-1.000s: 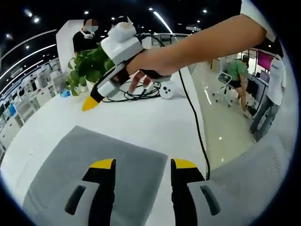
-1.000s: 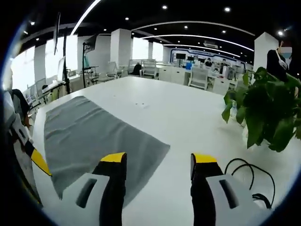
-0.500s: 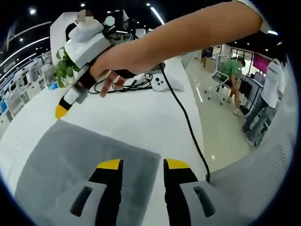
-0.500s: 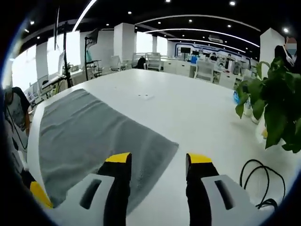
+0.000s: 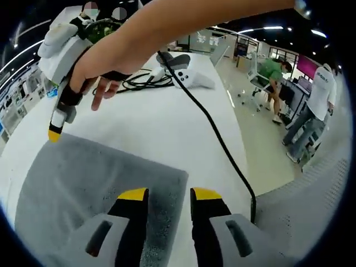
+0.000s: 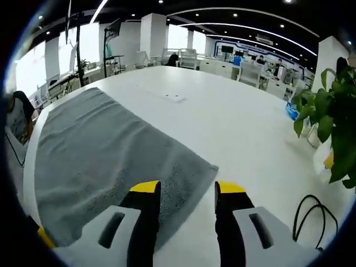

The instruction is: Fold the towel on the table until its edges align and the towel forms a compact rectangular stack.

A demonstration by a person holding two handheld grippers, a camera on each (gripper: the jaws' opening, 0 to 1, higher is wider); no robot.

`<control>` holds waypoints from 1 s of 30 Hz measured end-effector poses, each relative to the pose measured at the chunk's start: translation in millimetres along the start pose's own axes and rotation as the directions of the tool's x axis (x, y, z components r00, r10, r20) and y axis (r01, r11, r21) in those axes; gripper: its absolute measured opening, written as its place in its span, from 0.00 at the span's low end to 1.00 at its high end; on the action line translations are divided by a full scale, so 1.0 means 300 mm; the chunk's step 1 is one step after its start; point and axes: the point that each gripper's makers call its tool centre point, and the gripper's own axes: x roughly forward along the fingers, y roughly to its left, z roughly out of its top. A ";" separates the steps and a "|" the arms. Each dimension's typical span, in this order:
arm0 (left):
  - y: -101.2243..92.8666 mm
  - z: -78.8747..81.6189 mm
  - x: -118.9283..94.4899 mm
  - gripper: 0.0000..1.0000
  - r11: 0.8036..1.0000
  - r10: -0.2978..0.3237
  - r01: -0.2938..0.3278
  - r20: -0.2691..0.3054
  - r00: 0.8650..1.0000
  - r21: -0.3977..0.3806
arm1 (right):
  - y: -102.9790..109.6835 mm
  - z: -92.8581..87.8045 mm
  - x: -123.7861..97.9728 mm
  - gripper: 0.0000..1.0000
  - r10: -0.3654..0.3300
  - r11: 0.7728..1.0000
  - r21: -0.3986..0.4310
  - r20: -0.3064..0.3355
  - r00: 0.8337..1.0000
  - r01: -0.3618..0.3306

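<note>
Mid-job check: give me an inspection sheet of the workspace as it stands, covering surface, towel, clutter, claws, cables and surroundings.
Surface: white table, glossy.
Job's things: grey towel lying flat and unfolded, no fold made yet; one corner lies just ahead of the right claw, another just ahead of the left claw.
Clutter: potted plant at the table's far side; white handheld device by the cables.
Grippers: left claw open, low over the towel corner; right claw open, also low over its corner. Contact cannot be told.
Cables: black cable trailing from the right claw across the table; coiled black cables further back.
Surroundings: open office; people standing on the floor beside the table.
</note>
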 end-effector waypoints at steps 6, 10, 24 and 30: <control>0.010 0.000 0.029 0.30 1.000 -0.003 0.003 -0.035 0.999 -0.002 | -0.047 0.006 0.083 0.35 -0.013 1.000 0.022 -0.003 1.000 0.013; -0.004 0.000 0.039 0.28 1.000 -0.019 0.019 -0.051 0.999 0.003 | -0.070 -0.015 0.131 0.34 -0.021 0.998 0.062 -0.021 1.000 0.022; 0.050 0.018 0.066 0.04 0.998 0.023 -0.028 -0.087 0.996 -0.055 | -0.078 -0.039 0.141 0.08 0.031 0.997 0.067 -0.030 0.999 -0.029; 0.031 0.042 0.090 0.03 0.990 -0.004 -0.005 -0.067 0.998 -0.143 | -0.113 -0.058 0.122 0.02 0.021 0.997 0.079 -0.041 0.999 -0.018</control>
